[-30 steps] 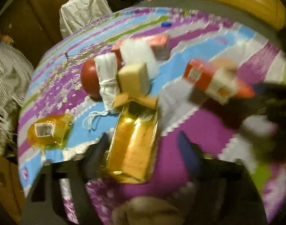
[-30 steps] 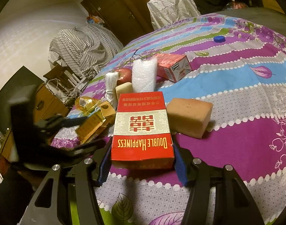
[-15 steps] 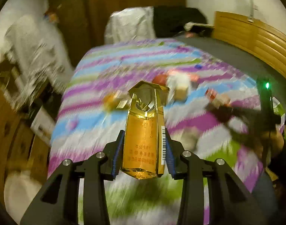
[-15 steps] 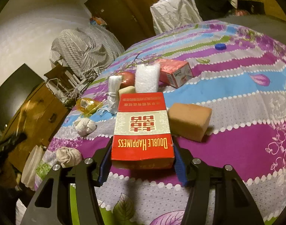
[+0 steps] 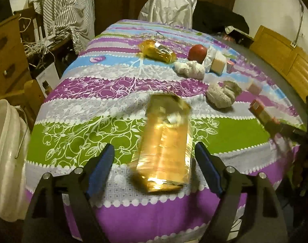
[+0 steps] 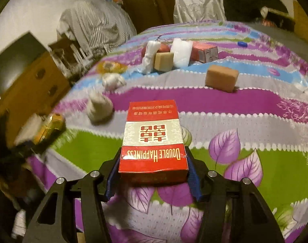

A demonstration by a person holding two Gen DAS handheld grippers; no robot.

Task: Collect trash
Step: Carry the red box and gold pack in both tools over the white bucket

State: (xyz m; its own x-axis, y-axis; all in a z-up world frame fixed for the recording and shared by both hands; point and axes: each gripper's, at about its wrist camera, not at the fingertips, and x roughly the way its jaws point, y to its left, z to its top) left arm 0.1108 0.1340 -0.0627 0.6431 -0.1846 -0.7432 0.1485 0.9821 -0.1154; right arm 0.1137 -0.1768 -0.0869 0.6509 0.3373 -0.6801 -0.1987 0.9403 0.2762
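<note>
My left gripper [image 5: 154,162] is open. A gold box [image 5: 165,141], blurred, lies between its spread fingers, free of both, near the table's front edge. My right gripper [image 6: 152,174] is shut on a red Double Happiness box [image 6: 152,137] and holds it above the striped tablecloth [image 6: 245,121]. In the right wrist view the gold box [image 6: 49,127] and the left gripper show blurred at the left.
On the table lie two crumpled tissue balls [image 5: 222,95], a yellow wrapper [image 5: 157,50], an apple [image 5: 197,52], a brown sponge block [image 6: 221,78], a red carton [image 6: 204,51] and white foam [image 6: 180,52]. A white bucket [image 5: 4,151] stands left of the table.
My left gripper lifted the gold box, carried it toward the table's front edge and opened, letting it go. My right gripper drew back and higher, still holding the red box.
</note>
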